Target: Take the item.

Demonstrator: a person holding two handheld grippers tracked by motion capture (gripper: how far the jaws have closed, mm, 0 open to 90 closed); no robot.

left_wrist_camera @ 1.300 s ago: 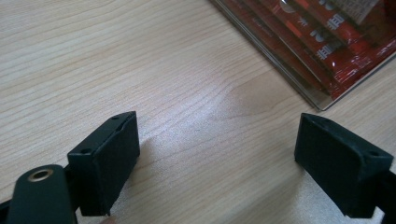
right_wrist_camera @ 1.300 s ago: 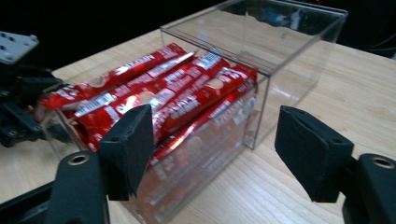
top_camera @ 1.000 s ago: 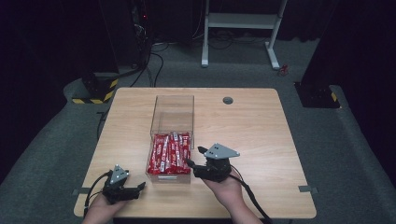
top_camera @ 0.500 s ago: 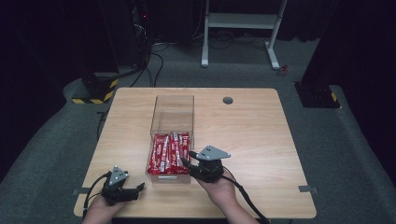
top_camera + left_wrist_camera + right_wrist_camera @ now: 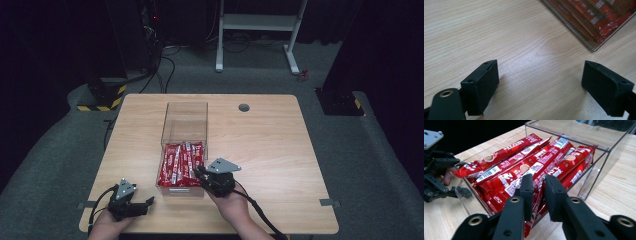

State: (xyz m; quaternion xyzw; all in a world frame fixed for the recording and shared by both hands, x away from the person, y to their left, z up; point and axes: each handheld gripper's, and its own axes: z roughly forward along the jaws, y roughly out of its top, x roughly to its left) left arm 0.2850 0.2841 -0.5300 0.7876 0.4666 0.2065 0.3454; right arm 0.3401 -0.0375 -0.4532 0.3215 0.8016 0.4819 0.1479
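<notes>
A clear plastic box stands in the middle of the wooden table. Its near half holds several red stick packets, seen close up in the right gripper view as red packets. My right gripper is at the box's near right corner. Its jaws stand almost together, with the edge of one red packet pinched between them. My left gripper rests low at the table's front left. It is open over bare wood, with the box corner just beyond it.
The far half of the box holds nothing. A small round grommet sits in the table top behind the box. Bare wood stretches to the right of the box. A white desk frame and cables lie on the floor beyond.
My right gripper has slid left and slightly forward to the box's near corner, and its jaws now reach the packets. The left gripper has barely moved.
</notes>
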